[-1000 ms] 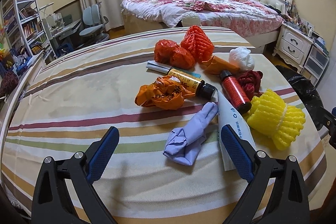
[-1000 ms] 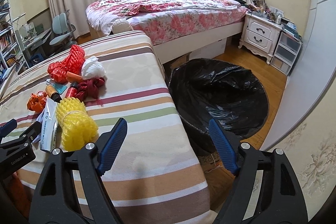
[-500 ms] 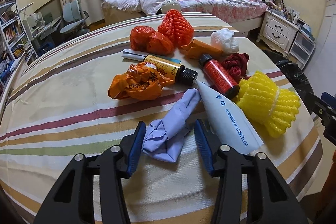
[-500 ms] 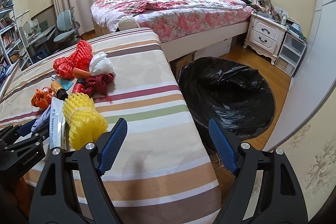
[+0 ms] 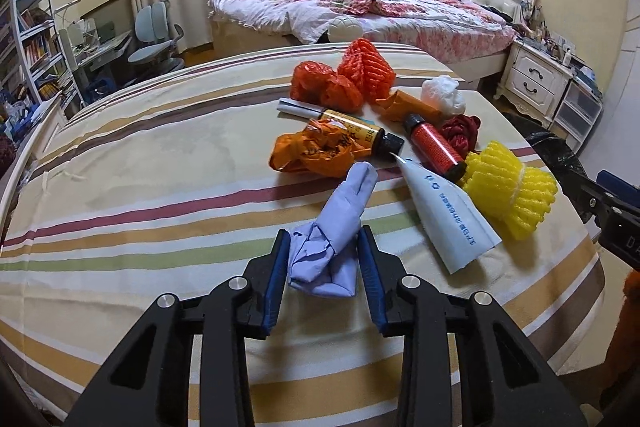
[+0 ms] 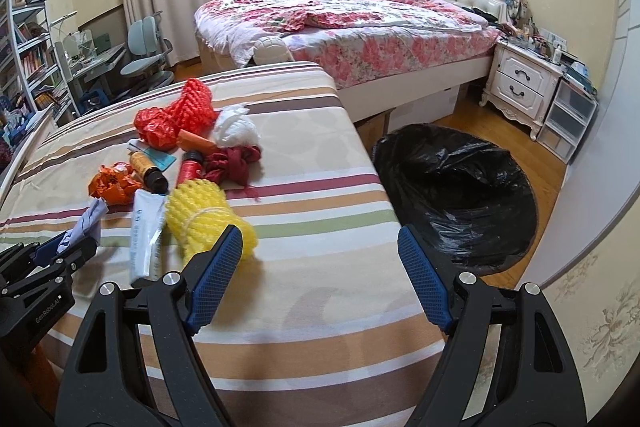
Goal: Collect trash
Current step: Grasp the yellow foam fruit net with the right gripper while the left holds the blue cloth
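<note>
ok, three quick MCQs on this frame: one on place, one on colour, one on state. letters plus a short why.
1. Where is the black-lined trash bin?
A. on the striped table
B. on the floor beside the table
C. on the bed

2. What colour is the foam net nearest the right gripper?
A. yellow
B. green
C. white

3. What is between the pads of the left gripper?
A. the white tube
B. nothing
C. the crumpled lilac paper

Answers:
1 B: the bin stands on the wood floor off the table's edge.
2 A: the net beside its left finger is bright yellow.
3 C: its jaws are closing with both pads against the lilac paper; the white tube lies apart on the table.
</note>
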Motion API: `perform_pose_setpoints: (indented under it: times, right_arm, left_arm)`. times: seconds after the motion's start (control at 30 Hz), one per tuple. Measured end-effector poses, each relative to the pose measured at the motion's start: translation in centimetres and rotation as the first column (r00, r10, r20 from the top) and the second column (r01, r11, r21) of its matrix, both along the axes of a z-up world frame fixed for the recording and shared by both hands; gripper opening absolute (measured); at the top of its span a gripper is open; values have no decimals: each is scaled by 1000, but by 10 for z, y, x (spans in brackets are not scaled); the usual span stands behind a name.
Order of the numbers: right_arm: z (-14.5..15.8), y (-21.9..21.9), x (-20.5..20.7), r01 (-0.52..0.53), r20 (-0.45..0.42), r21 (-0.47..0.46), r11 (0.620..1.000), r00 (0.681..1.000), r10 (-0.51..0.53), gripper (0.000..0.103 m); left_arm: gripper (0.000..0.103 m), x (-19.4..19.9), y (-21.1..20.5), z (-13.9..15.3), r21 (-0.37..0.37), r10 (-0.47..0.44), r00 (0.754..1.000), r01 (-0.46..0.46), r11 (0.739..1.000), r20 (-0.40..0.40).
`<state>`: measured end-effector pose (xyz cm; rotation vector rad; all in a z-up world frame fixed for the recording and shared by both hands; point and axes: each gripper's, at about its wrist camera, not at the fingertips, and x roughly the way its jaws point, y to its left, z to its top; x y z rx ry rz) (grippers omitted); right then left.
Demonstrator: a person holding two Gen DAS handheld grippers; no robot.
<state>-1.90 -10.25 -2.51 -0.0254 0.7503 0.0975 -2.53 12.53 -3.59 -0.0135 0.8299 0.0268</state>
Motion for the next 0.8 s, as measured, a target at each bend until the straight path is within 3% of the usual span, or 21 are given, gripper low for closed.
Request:
perform_pose_setpoints:
  times: [0.27,0.8]
  right_arm:
    - [-2,29,4,-80,-9,5,997,997,80,78]
    - [3,51,6,-142,-15,14,990,990,142,78]
  left_arm:
    - [35,1,22,6,21,85,996,-86,996,42]
    - [35,-4,47,9,26,163,984,-165,986,79]
